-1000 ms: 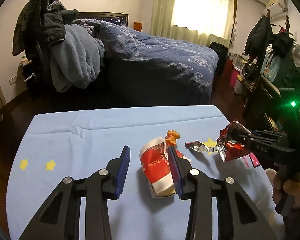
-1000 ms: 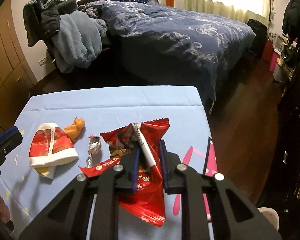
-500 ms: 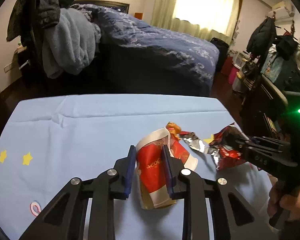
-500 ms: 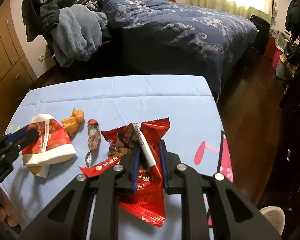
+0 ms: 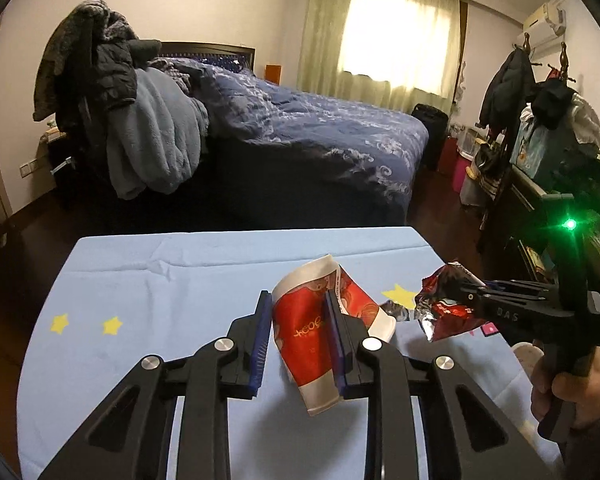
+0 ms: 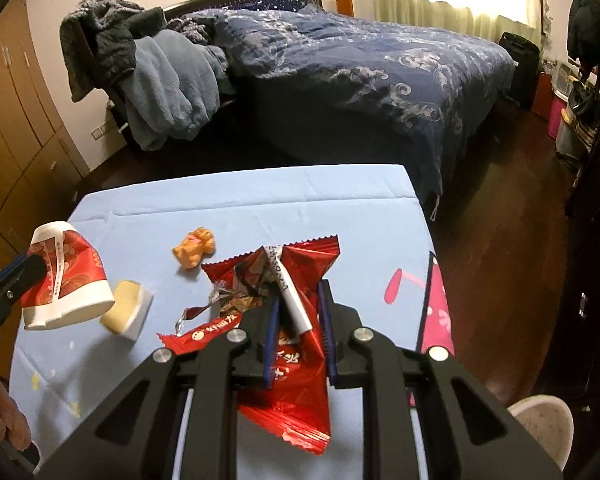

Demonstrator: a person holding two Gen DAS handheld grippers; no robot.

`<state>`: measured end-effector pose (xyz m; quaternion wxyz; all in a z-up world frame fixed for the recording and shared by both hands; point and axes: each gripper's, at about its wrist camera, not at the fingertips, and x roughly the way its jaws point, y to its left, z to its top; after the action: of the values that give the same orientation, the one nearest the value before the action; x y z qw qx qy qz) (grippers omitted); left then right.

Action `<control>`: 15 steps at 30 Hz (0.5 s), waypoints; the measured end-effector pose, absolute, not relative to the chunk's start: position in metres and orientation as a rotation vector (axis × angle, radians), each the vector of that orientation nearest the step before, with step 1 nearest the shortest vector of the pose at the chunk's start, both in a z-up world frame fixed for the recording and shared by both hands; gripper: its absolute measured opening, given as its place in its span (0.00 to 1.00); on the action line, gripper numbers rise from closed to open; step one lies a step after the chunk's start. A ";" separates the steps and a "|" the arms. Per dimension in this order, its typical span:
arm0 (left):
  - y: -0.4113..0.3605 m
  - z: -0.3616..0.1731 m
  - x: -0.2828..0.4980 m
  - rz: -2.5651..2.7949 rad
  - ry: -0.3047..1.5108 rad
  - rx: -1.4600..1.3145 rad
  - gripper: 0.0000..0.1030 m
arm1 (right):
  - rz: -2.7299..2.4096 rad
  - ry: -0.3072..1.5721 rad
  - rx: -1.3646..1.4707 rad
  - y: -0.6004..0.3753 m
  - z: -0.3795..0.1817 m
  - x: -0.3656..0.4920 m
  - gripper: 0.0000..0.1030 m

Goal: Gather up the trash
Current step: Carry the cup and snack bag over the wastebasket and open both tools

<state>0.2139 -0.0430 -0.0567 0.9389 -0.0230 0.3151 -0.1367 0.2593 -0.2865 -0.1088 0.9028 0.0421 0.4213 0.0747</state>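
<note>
Crushed paper cup and red wrapper, both lifted clear of the desk

The red-and-white paper cup (image 5: 306, 330) hangs flattened, rim toward 12 o'clock; the torn red snack wrapper (image 6: 288, 336) dangles crumpled; an orange scrap (image 6: 194, 253), perhaps food, lies at 10 o'clock.

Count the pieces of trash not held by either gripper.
3. An orange crumpled scrap lies mid-table, a pale yellow piece sits beside the held paper cup, and a small foil wrapper lies against the held red snack bag. More may be hidden underneath.

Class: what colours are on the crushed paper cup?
Red and white paper cup; clearest in left wrist view.
</note>
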 end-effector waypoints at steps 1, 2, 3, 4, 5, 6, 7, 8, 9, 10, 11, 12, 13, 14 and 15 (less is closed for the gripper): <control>-0.041 -0.055 0.210 -0.280 0.641 -0.053 0.26 | 0.157 0.865 0.093 -0.287 -0.106 0.252 0.19; -0.040 -0.054 0.207 -0.280 0.640 -0.057 0.26 | 0.161 0.862 0.098 -0.288 -0.104 0.246 0.19; -0.039 -0.052 0.203 -0.277 0.639 -0.062 0.26 | 0.165 0.860 0.105 -0.290 -0.103 0.240 0.19; -0.038 -0.051 0.199 -0.277 0.640 -0.068 0.26 | 0.169 0.858 0.113 -0.291 -0.102 0.235 0.19; -0.038 -0.051 0.194 -0.282 0.640 -0.076 0.26 | 0.174 0.856 0.121 -0.291 -0.101 0.228 0.19; -0.039 -0.050 0.190 -0.286 0.639 -0.079 0.26 | 0.182 0.852 0.130 -0.293 -0.099 0.219 0.19; -0.039 -0.050 0.188 -0.290 0.640 -0.080 0.26 | 0.186 0.847 0.137 -0.294 -0.098 0.211 0.19; -0.040 -0.049 0.184 -0.296 0.639 -0.081 0.26 | 0.192 0.840 0.144 -0.296 -0.095 0.200 0.19; -0.042 -0.048 0.180 -0.306 0.638 -0.084 0.26 | 0.197 0.834 0.150 -0.297 -0.093 0.191 0.19; -0.045 -0.048 0.175 -0.317 0.639 -0.085 0.26 | 0.199 0.829 0.156 -0.298 -0.092 0.185 0.19; -0.047 -0.047 0.171 -0.324 0.639 -0.086 0.26 | 0.203 0.821 0.166 -0.301 -0.089 0.174 0.19; -0.051 -0.046 0.167 -0.337 0.635 -0.085 0.26 | 0.204 0.816 0.171 -0.303 -0.087 0.168 0.19; -0.054 -0.046 0.163 -0.347 0.633 -0.085 0.26 | 0.203 0.808 0.177 -0.306 -0.085 0.159 0.19; -0.057 -0.045 0.160 -0.355 0.633 -0.083 0.26 | 0.200 0.797 0.185 -0.310 -0.082 0.149 0.19; -0.061 -0.044 0.156 -0.368 0.629 -0.081 0.26 | 0.198 0.790 0.189 -0.312 -0.080 0.142 0.19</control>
<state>0.1556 -0.0613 -0.0436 0.9335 -0.0398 0.3075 -0.1800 0.1421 -0.3124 -0.0798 0.9139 0.0916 0.3835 0.0962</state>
